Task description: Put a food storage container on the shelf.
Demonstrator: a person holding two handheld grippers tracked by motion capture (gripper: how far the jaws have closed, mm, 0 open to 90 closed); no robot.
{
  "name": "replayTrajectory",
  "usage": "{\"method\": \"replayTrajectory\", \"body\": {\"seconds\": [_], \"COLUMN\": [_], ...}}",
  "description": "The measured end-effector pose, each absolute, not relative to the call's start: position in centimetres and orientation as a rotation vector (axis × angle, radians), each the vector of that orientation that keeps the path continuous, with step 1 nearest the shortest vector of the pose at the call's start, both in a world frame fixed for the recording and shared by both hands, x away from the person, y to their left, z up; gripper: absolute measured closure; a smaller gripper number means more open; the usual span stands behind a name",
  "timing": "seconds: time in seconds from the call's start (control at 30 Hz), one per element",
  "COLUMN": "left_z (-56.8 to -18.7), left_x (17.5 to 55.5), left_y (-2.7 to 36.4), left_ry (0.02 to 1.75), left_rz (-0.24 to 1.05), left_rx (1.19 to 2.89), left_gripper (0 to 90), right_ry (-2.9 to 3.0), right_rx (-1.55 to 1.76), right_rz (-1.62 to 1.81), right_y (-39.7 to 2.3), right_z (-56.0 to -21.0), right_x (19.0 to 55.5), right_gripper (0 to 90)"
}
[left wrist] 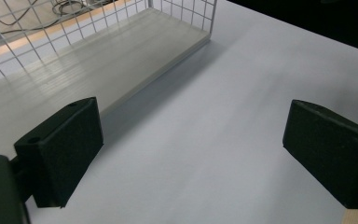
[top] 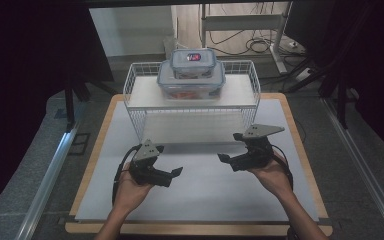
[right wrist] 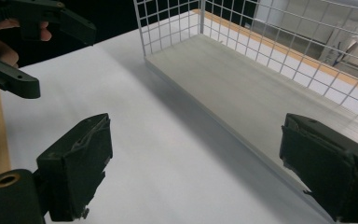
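Observation:
A white wire rack [top: 135,95] stands at the back of the white table mat [top: 200,195]. On its top shelf sit two stacked clear food boxes with grey-blue lids, a small box [top: 193,61] on a larger box [top: 191,84]. My left gripper [top: 168,160] hovers open over the mat, front left of the rack, with nothing between its fingers. My right gripper [top: 230,146] is open and bare at the front right. In the left gripper view the rack's lower board [left wrist: 98,60] lies ahead of the left gripper [left wrist: 196,149]. The right gripper [right wrist: 200,163] faces that lower board [right wrist: 242,79], with the left gripper [right wrist: 51,53] beyond.
The mat rests on a wooden board [top: 300,150] whose edge shows around it. Metal rails [top: 50,170] run along both sides of the table. Cables and a table frame [top: 240,22] lie on the floor behind the rack. Dark screens flank the scene.

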State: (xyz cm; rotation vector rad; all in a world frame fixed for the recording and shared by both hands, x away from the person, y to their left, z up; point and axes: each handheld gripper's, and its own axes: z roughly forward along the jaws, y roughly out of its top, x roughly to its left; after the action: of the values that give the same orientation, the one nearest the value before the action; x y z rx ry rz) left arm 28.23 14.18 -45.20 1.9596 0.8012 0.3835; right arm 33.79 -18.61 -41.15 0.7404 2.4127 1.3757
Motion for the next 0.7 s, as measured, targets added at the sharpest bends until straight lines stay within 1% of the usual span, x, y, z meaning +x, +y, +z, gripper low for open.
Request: {"method": "replayTrajectory", "body": {"seconds": [0.23, 0.5, 0.7], "left_z": [-46.1, -47.1, -48.2], "left_x": [27.4, 25.7, 24.9], "left_y": [13.9, 15.1, 16.0], "left_ry": [0.792, 0.812, 0.839], "left_rz": [0.409, 0.431, 0.440], "left_rx": [1.999, 1.985, 1.974], "left_gripper": [4.4, 4.3, 4.3], "right_ry": [2.397, 2.399, 2.385], "right_rx": [0.737, 0.749, 0.793], "right_rz": [1.394, 1.378, 1.380], "right_y": [-19.2, -20.0, -20.6], "right_z": [-41.6, -43.2, -44.3], "right_x": [33.1, 32.0, 31.5], "right_gripper": [8.7, 8.6, 5.7]}}
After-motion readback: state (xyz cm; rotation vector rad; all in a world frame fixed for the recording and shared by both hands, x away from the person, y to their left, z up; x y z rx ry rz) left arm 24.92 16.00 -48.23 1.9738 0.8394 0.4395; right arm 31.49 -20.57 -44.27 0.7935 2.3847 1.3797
